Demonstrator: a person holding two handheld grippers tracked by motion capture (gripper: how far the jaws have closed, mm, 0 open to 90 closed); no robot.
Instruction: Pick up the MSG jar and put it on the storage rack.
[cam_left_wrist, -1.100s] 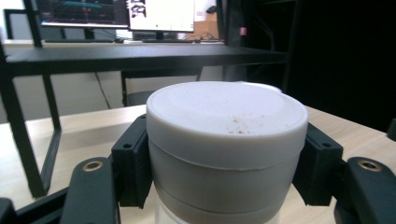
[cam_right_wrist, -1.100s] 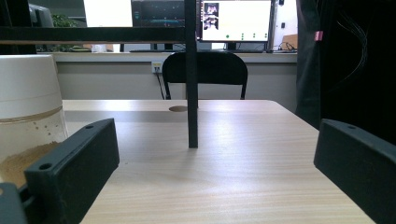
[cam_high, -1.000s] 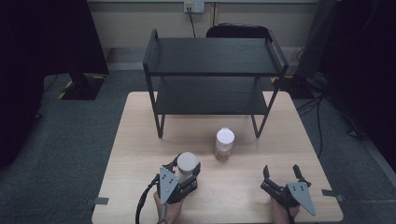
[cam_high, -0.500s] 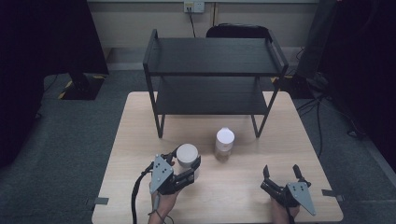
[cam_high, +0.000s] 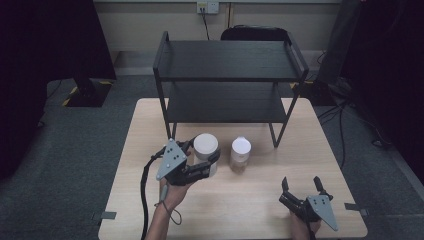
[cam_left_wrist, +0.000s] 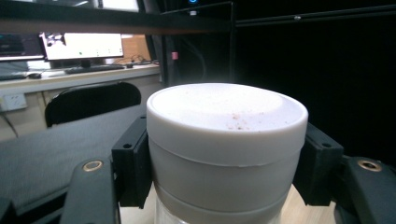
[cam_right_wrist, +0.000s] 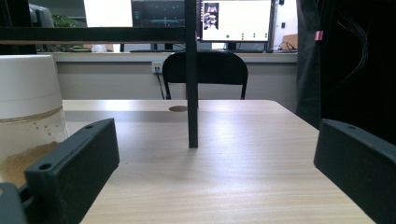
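I have the round white-lidded jar (cam_high: 206, 149), smooth plastic cap over clear glass, clamped in my left gripper (cam_high: 202, 161) above the pale wood table (cam_high: 250, 210), near the black metal shelf (cam_high: 227, 75); a second jar (cam_high: 241, 154) stands beside it; my right gripper (cam_high: 302, 186) rests open, empty

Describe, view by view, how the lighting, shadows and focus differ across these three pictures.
High view: the table is evenly lit, the room's edges fall into black, and the shelf rack shades the wood beneath. Left gripper view: the white-lidded jar looks soft and hazy against a dark background. Right gripper view: the wood grain is crisp, and bright monitors glare behind.
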